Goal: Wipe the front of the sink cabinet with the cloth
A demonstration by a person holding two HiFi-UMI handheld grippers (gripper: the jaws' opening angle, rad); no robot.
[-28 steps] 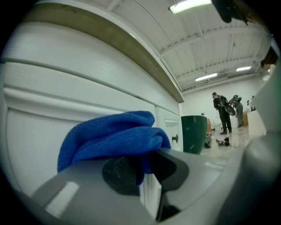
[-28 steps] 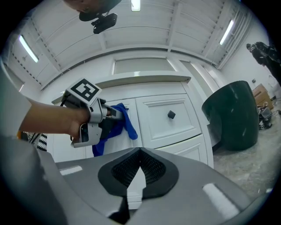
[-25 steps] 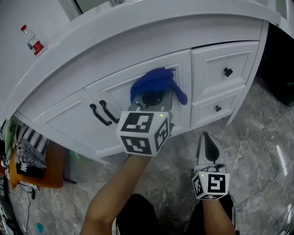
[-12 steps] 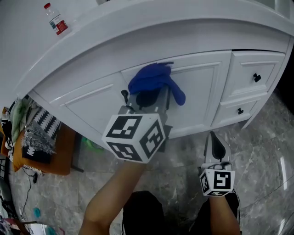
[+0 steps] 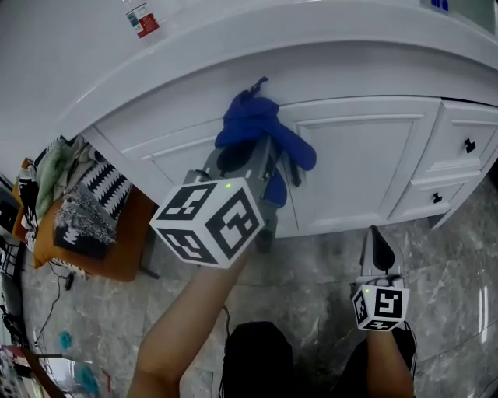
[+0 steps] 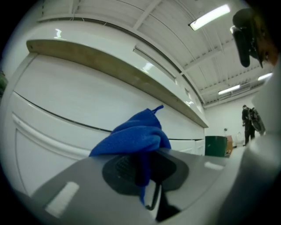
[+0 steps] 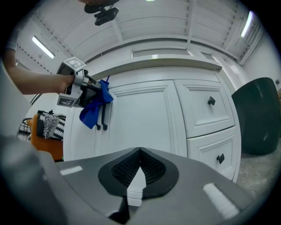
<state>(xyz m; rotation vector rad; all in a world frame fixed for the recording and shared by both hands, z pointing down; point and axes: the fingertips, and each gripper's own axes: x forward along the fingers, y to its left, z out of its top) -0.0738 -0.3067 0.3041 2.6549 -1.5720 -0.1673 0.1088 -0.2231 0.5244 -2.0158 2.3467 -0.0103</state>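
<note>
The blue cloth [image 5: 260,127] is bunched against the white sink cabinet front [image 5: 366,163], high on the doors just under the counter edge. My left gripper [image 5: 247,163] is shut on the cloth and presses it to the cabinet. In the left gripper view the cloth [image 6: 131,136] hangs over the shut left gripper [image 6: 142,162], with the cabinet front [image 6: 61,110] right behind it. From the right gripper view the cloth [image 7: 94,107] covers the top of the black door handles [image 7: 102,122]. My right gripper [image 5: 376,235] hangs low over the floor, shut and empty, its jaws [image 7: 139,165] closed.
Two drawers with black knobs [image 5: 469,145] sit at the cabinet's right. A bottle [image 5: 142,17] stands on the countertop. An orange stool with piled fabric [image 5: 78,218] is at the left. A dark green bin [image 7: 259,118] stands to the right. The floor is grey marble [image 5: 311,264].
My left gripper has carried the cloth leftward and up along the cabinet front, from the door panel to over the handles. The right gripper has stayed low.
</note>
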